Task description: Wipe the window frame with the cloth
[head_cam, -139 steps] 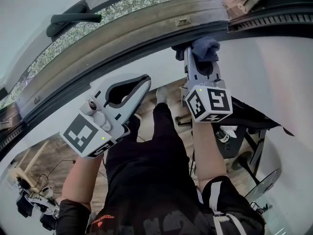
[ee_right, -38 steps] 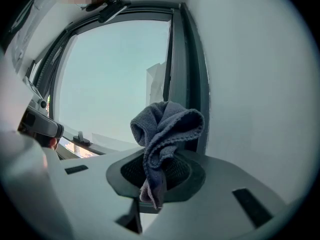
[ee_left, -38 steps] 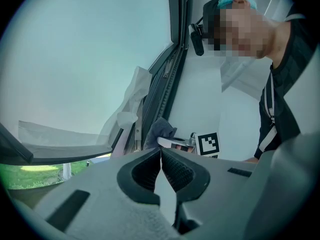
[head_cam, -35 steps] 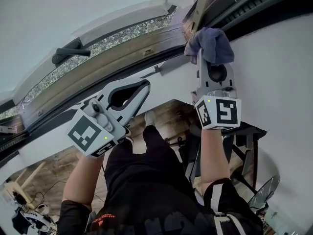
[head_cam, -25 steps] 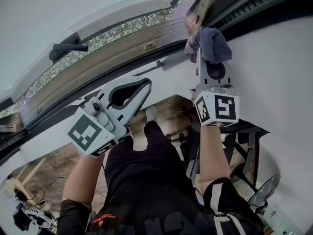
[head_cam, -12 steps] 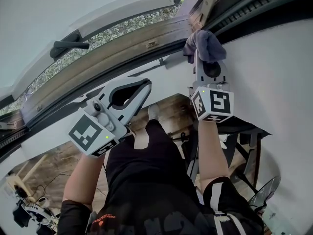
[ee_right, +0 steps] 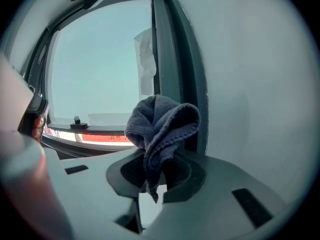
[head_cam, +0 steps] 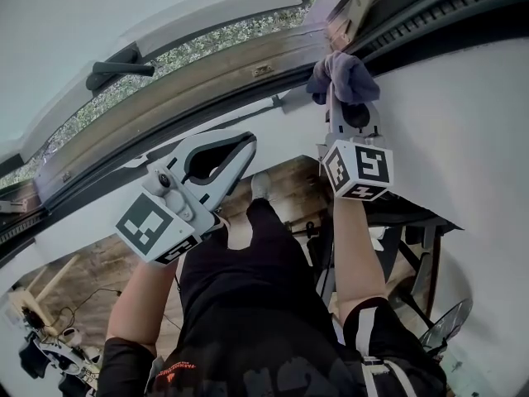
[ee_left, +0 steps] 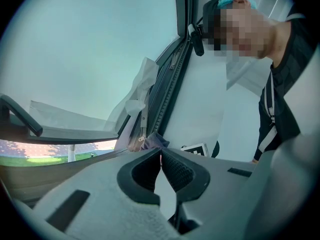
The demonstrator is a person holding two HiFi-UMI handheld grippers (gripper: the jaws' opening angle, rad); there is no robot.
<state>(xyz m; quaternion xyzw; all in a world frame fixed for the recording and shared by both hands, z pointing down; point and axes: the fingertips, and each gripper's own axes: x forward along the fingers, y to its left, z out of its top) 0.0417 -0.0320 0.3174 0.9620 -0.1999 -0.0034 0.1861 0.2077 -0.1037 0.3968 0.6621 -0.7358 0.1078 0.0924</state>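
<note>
Your right tool [ee_right: 158, 168] clamps the bunched grey cloth [ee_right: 161, 120] at the window frame's [head_cam: 207, 85] corner, at 1 o'clock in the head view, while your left tool [ee_left: 161, 165], jaws together on nothing, hangs at its 8 o'clock.

Cloth [head_cam: 345, 73] sits between right tongs [head_cam: 337, 98] at the right corner of the window frame [head_cam: 207, 77], left tongs [head_cam: 246, 143] lower and to the left, below the frame and apart from it, window handle [head_cam: 116, 66] farther left, on the sash beyond the frame.
</note>
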